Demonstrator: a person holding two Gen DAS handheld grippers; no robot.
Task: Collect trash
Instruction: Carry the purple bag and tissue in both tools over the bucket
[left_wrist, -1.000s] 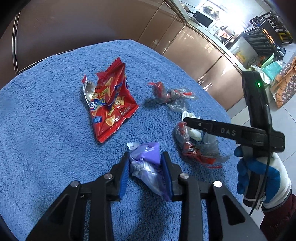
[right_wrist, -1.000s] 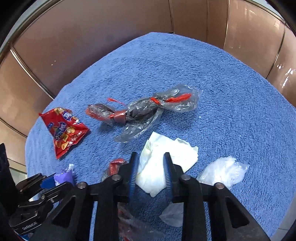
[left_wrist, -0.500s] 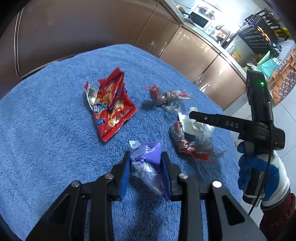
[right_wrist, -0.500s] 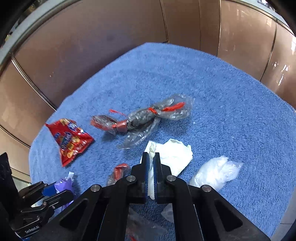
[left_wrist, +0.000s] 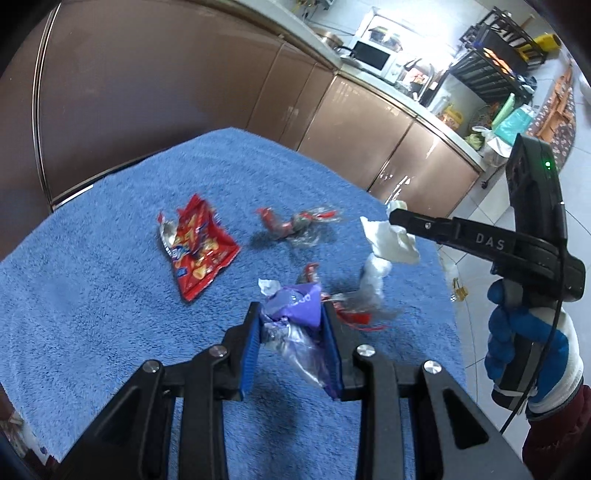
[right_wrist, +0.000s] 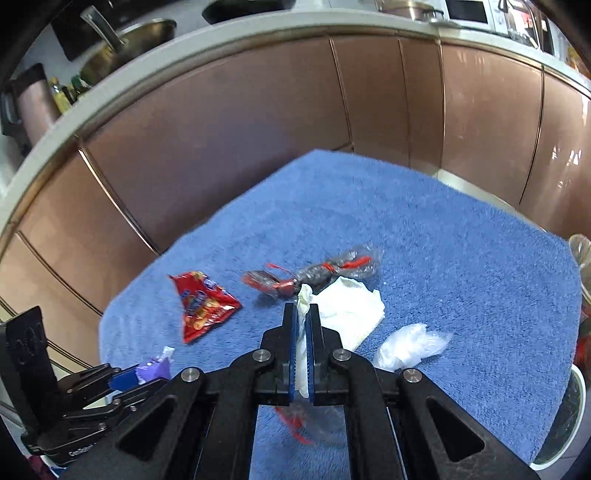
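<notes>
My left gripper is shut on a purple wrapper and holds it above the blue towel. My right gripper is shut on a white tissue and holds it lifted; both also show in the left wrist view, the gripper and the tissue. On the towel lie a red snack bag, a clear wrapper with red ties, a crumpled clear plastic piece and a red-and-clear wrapper.
Brown cabinet fronts stand behind the towel-covered table. A counter with a microwave runs along the back. A white round rim shows below the table's right edge. A metal bowl sits on the counter.
My right gripper closed on the white tissue and lifted it off the towel. My left gripper rose with the purple wrapper still in it.
</notes>
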